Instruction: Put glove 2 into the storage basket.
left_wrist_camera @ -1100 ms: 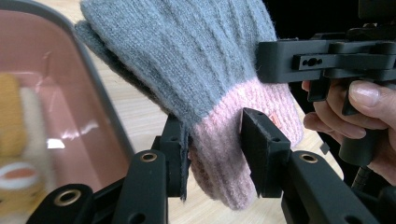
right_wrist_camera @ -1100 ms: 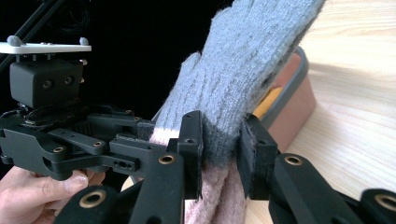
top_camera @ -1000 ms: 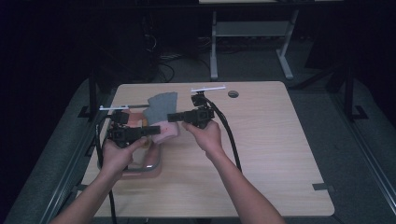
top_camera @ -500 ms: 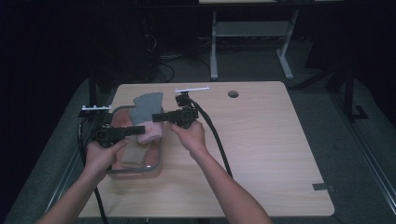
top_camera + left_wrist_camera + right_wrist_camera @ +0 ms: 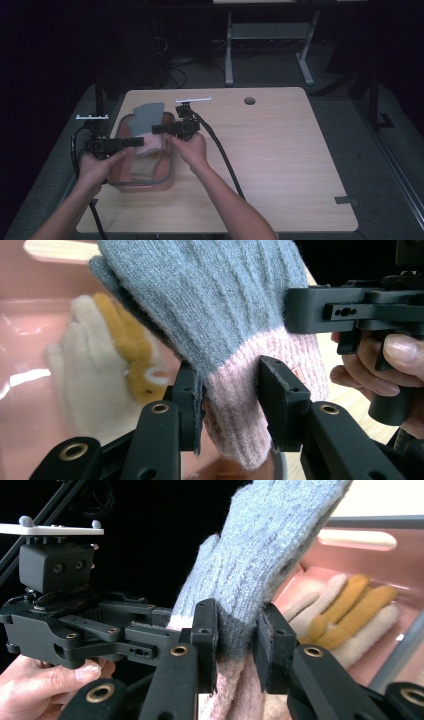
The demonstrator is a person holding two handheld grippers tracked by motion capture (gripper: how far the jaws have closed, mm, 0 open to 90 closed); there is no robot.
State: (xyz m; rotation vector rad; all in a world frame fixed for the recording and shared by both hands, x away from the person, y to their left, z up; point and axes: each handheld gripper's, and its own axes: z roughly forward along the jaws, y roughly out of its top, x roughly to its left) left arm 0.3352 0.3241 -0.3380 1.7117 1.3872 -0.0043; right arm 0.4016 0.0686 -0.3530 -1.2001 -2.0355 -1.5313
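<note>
A knitted glove [image 5: 148,116], grey with a pink cuff, hangs over a clear pink bin [image 5: 171,167] at the table's left. Both grippers grip its cuff end. My left gripper [image 5: 141,142] comes in from the left, and its jaws pinch the pink cuff [image 5: 235,405] in the left gripper view. My right gripper [image 5: 157,129] comes from the right, shut on the glove [image 5: 260,545] where grey meets pink. The left gripper [image 5: 75,625] faces it close by. A cream and yellow glove [image 5: 115,370] lies in the bin below.
The bin's metal-edged rim sits near the table's left front. A small round hole [image 5: 249,100] marks the far side of the wooden tabletop [image 5: 280,165]. Cables trail from both grippers across the table. Desk legs [image 5: 229,55] stand on the dark floor beyond.
Both hands have carried the glove to the left, so it now hangs over the bin. Both grips on it have stayed the same.
</note>
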